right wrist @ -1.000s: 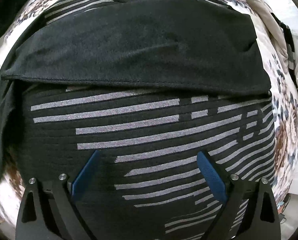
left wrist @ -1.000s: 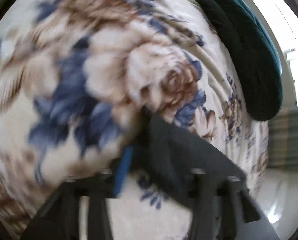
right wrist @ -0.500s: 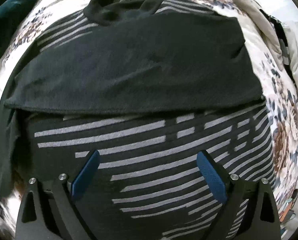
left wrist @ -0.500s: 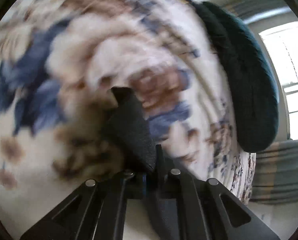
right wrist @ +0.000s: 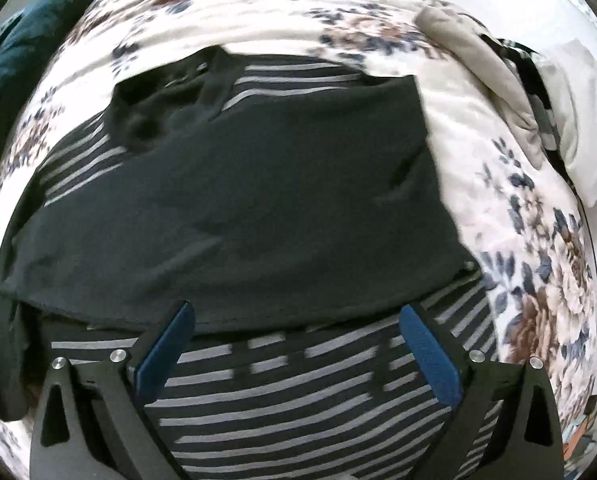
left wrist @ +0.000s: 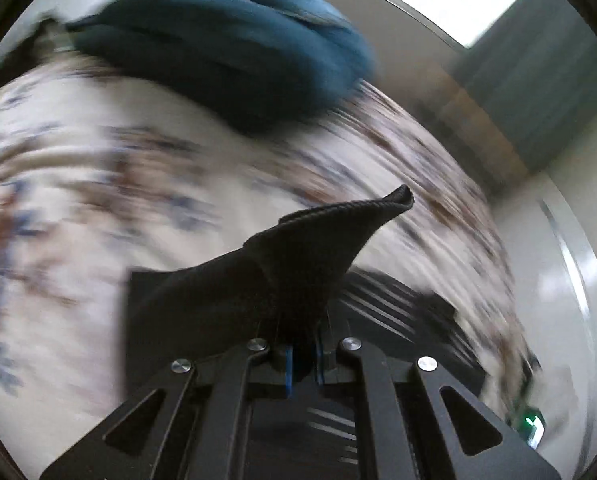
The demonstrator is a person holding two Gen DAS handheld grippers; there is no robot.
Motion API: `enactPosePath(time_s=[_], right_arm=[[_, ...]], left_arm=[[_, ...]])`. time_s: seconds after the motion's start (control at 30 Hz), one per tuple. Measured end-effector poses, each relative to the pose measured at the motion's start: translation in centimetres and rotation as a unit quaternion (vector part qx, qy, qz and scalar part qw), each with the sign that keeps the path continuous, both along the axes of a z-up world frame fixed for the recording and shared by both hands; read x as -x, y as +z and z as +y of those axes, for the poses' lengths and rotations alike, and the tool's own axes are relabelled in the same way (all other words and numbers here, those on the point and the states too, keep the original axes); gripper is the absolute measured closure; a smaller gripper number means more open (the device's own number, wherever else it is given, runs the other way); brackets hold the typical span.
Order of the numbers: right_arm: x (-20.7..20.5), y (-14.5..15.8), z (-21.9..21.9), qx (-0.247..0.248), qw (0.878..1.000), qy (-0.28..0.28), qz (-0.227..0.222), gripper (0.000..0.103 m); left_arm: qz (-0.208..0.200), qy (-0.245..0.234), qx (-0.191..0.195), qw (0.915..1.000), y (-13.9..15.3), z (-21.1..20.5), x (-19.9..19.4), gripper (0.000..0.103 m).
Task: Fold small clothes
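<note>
A black shirt with grey stripes [right wrist: 298, 392] lies on a floral bedspread [right wrist: 298, 12]; its plain black upper part [right wrist: 258, 208] is folded down over the striped part. My right gripper [right wrist: 294, 344] is open and empty, hovering over the striped lower part near the fold edge. My left gripper [left wrist: 302, 364] is shut on a black corner of the shirt [left wrist: 298, 264] and holds it lifted above the bed, the cloth tip sticking up. The striped part of the shirt also shows below it [left wrist: 382, 304].
A dark teal pillow [left wrist: 226, 52] lies at the head of the bed, also at the left in the right wrist view [right wrist: 14, 92]. Beige and dark clothes [right wrist: 482, 72] and a white pillow [right wrist: 578, 120] lie at the right. Floor [left wrist: 558, 300] runs beside the bed.
My left gripper has lifted the pinched black corner up off the bedspread and swung around. My right gripper has pulled back from the shirt, staying open.
</note>
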State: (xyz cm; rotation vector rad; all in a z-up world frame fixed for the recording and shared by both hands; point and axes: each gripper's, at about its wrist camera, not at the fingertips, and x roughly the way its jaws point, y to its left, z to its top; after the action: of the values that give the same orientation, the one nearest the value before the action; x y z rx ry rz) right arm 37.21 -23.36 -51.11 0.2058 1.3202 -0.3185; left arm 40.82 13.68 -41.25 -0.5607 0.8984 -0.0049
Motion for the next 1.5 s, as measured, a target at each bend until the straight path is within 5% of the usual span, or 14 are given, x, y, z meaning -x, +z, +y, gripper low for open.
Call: enactPosePath(time_s=[0.17, 0.3, 0.4, 0.5, 0.7, 0.93, 1.03, 1.1, 1.23, 1.27, 1.3, 1.33, 1.5], right_arm=[[1.8, 0.3, -4.8, -0.004, 1.0, -0.019, 0.012, 0.0], [3.7, 0.1, -9.0, -0.018, 0.999, -0.032, 0.027, 0.0], [4.3, 0.1, -11.4, -0.039, 0.998, -0.035, 0.031, 0.0], [4.4, 0.4, -12.9, -0.071, 0.996, -0.042, 0.026, 0.0], [2.0, 1.3, -13.1, -0.175, 0.983, -0.056, -0.014, 0.0], [-4.9, -1.7, -8.7, -0.237, 0.971, -0.041, 0.006, 0.0], [-7.5, -3.1, -5.6, -0.23, 0.973, -0.009, 0.021, 0.012], [-9.0, -3.8, -2.5, -0.183, 0.981, 0.035, 0.048, 0.029], [-9.9, -6.0, 1.8, -0.162, 0.979, 0.059, 0.109, 0.036], [-10.0, -6.5, 2.8, -0.16, 0.978, 0.065, 0.113, 0.047], [-10.1, -6.7, 3.6, -0.135, 0.981, 0.076, 0.114, 0.076], [-10.1, -6.6, 4.3, -0.09, 0.987, 0.085, 0.107, 0.093], [-6.6, -4.3, 1.8, -0.079, 0.994, 0.056, 0.059, 0.097]], left_arm=[[0.025, -0.123, 0.043, 0.9911, -0.7, -15.6, -2.2, 0.097], [0.052, -0.168, 0.028, 0.984, -2.0, -22.6, -3.0, 0.089], [0.051, -0.179, 0.009, 0.9825, -2.3, -23.6, -2.7, 0.057], [0.05, -0.165, -0.034, 0.9844, -2.0, -20.7, -2.3, 0.002], [0.068, -0.065, -0.179, 0.9793, -2.0, -10.5, 0.8, 0.001], [0.154, 0.027, -0.244, 0.9571, -5.3, -1.1, 5.0, 0.001], [0.173, 0.045, -0.243, 0.9534, -6.6, -0.1, 5.9, 0.001], [0.184, 0.059, -0.256, 0.9473, -7.3, 0.1, 6.4, 0.001], [0.215, 0.065, -0.235, 0.9457, -9.4, -0.1, 7.0, 0.001], [0.221, 0.065, -0.227, 0.9463, -9.7, -0.2, 6.9, 0.001], [0.229, 0.064, -0.214, 0.9473, -10.1, -0.4, 7.1, 0.001], [0.231, 0.065, -0.21, 0.9477, -10.2, -0.6, 7.1, 0.001], [0.224, 0.06, -0.199, 0.9522, -9.9, -1.2, 7.5, 0.001]])
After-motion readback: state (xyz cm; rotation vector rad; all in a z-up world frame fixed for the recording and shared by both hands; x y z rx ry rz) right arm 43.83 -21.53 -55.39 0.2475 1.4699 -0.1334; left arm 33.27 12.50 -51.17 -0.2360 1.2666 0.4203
